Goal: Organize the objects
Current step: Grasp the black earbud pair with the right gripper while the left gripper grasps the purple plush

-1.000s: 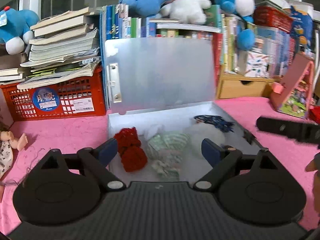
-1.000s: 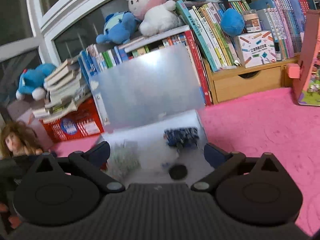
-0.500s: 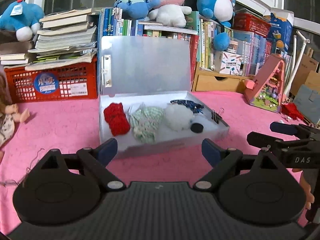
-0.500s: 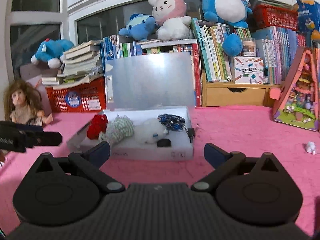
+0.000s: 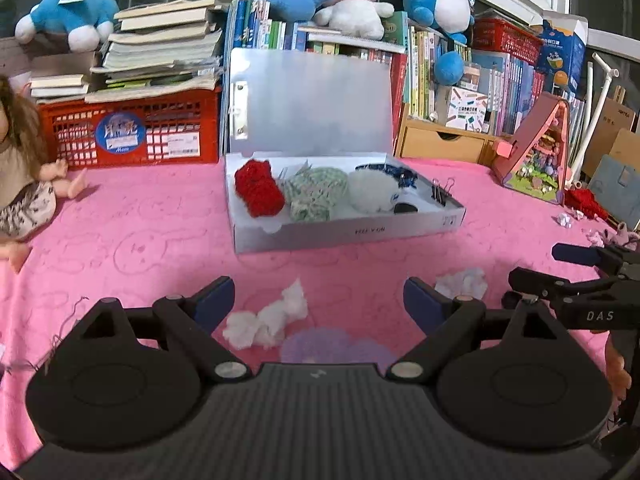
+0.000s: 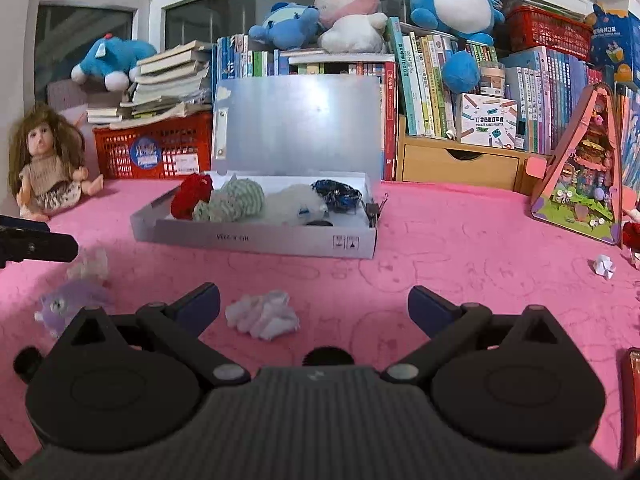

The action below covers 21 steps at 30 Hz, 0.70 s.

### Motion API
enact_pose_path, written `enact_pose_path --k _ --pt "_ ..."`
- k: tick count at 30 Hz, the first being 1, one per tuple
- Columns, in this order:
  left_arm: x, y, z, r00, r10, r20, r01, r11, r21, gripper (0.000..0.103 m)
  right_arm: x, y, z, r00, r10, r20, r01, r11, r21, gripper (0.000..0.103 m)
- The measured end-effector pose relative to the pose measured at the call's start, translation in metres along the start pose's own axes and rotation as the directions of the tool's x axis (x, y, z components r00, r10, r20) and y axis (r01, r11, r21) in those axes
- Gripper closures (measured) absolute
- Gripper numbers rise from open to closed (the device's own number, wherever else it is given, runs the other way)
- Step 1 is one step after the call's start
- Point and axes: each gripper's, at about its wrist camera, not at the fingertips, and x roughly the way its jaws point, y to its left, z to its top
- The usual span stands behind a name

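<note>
purple plush toy [image 5: 336,346] half hidden behind left claw [image 5: 319,300]

A pink cloth [image 6: 460,248] embossed with faint cartoon outlines covers the whole working surface, from the near edge to the far clutter. Along the far side stand a red plastic crate [image 6: 156,148] under a stack of books [image 6: 168,80] at left, a row of upright books [image 6: 424,88] on a wooden drawer unit [image 6: 460,164] at right, and plush toys [image 6: 344,12] on top. Behind these, white-framed windows [image 6: 100,16] show dark panes; the room is evenly lit.
</note>
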Motion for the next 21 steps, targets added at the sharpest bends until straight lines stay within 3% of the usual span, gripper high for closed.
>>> enact_pose_path --k 21 --pt "0.002 -0.011 -0.053 1.0 0.008 -0.011 -0.008 1.0 0.012 0.009 0.015 0.009 -0.016 0.999 -0.014 -0.052 0.012 0.999 -0.045 0.0"
